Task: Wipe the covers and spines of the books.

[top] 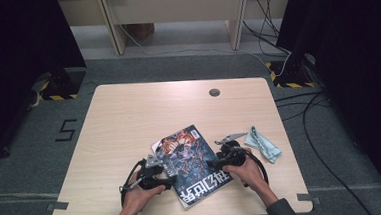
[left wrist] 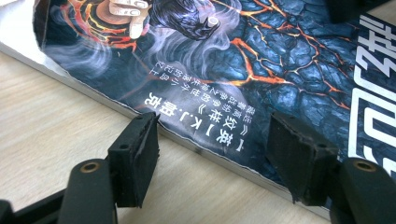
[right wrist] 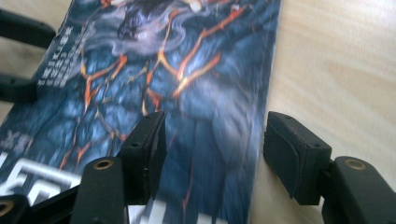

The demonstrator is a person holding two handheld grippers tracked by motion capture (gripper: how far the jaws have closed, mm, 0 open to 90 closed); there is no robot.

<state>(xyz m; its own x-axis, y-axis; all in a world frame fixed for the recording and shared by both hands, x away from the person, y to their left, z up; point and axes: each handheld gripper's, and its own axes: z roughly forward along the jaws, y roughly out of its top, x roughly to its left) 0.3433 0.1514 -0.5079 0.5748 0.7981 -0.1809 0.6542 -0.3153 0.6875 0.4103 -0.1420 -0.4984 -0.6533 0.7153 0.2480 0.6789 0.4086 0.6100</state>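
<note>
So a book (top: 192, 165) with a dark blue cover, orange cracks and big white lettering is seen lying flat on the light wooden table (top: 129, 116), toward the near edge and turned at an angle, with its title end pointing at the person. It's flanked by both tools. The left gripper (top: 169, 180) is held at the book's left edge, and in the left gripper view (left wrist: 212, 154) its jaws are parted, with that edge and its thin stack of pages running across the gap between them: one pad sits over bare table, the other over the cover, and nothing is pinched. The right gripper (top: 213, 162) is brought in from the other side, and in the right gripper view (right wrist: 212, 149) its jaws are spread as well, straddling the book's right edge, with one pad above the cover and the other above the wood, so it's released too. That view is a bit blurred, so whether a pad actually brushes the cover can't be told. The left gripper's jaws can also be spotted at the far left of the right gripper view. Over to the right of the book, a small pale blue cloth (top: 263, 144) is left lying near the table's right side, just beyond the right hand (top: 250, 171), clear of the book. The left hand (top: 141, 193) is wrapped around its tool at the near edge of the table.
</note>
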